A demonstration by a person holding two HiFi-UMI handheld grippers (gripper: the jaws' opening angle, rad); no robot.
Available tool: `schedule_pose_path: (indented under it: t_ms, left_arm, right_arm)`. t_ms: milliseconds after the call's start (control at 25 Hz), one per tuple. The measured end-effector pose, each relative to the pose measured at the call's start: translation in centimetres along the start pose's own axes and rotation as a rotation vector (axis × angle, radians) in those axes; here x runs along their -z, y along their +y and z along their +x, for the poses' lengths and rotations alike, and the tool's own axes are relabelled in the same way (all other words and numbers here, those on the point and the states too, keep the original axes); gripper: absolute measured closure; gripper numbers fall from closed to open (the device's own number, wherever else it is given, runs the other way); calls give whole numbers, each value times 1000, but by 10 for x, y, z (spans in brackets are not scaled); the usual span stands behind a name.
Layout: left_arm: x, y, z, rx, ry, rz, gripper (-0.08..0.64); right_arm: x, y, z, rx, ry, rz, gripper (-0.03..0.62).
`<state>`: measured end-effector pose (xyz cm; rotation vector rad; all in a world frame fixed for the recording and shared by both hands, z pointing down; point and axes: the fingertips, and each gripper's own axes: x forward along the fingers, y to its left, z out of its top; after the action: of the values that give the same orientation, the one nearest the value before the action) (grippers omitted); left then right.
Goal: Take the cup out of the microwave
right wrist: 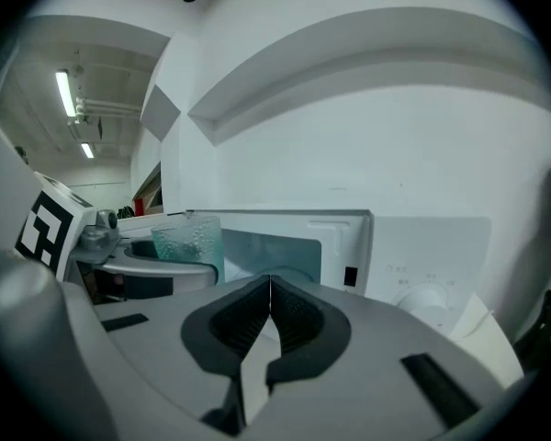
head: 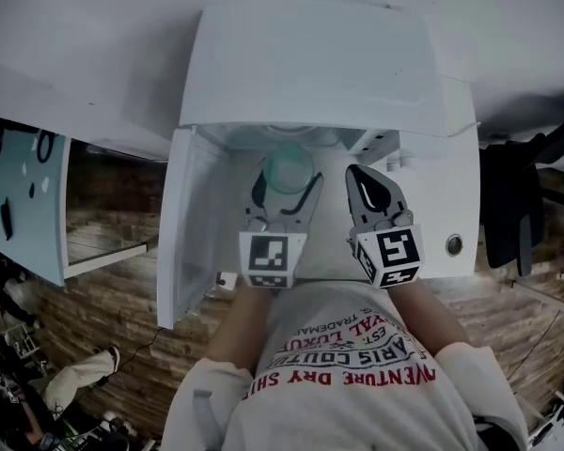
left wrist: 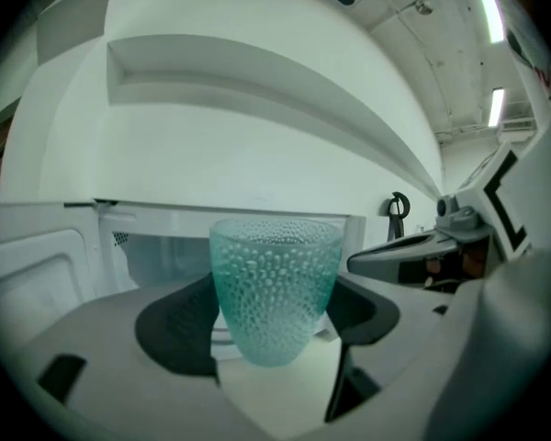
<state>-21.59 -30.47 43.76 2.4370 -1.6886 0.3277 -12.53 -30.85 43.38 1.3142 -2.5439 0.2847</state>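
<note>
Right tool (right wrist: 270,283) jaws meet before open microwave (right wrist: 422,263).

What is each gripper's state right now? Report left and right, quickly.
Left gripper: closed on the teal cup.
Right gripper: closed, jaws together, holding nothing.

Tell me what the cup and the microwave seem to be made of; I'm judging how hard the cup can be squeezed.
Cup: see-through teal, glossy, covered in small raised dots. It looks like glass or clear hard plastic, and the look alone does not settle which.
Microwave: smooth, plain white casing with a dull sheen, probably painted sheet metal, possibly plastic.
</note>
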Motion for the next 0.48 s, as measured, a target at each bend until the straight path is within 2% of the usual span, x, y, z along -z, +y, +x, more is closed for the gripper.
schedule_pose_path:
  t_ms: [480]
  left_arm:
    - [-68,5,-40,17,-113,39,196]
  right_arm:
    - [-68,10,-23,30,-166,-12,580]
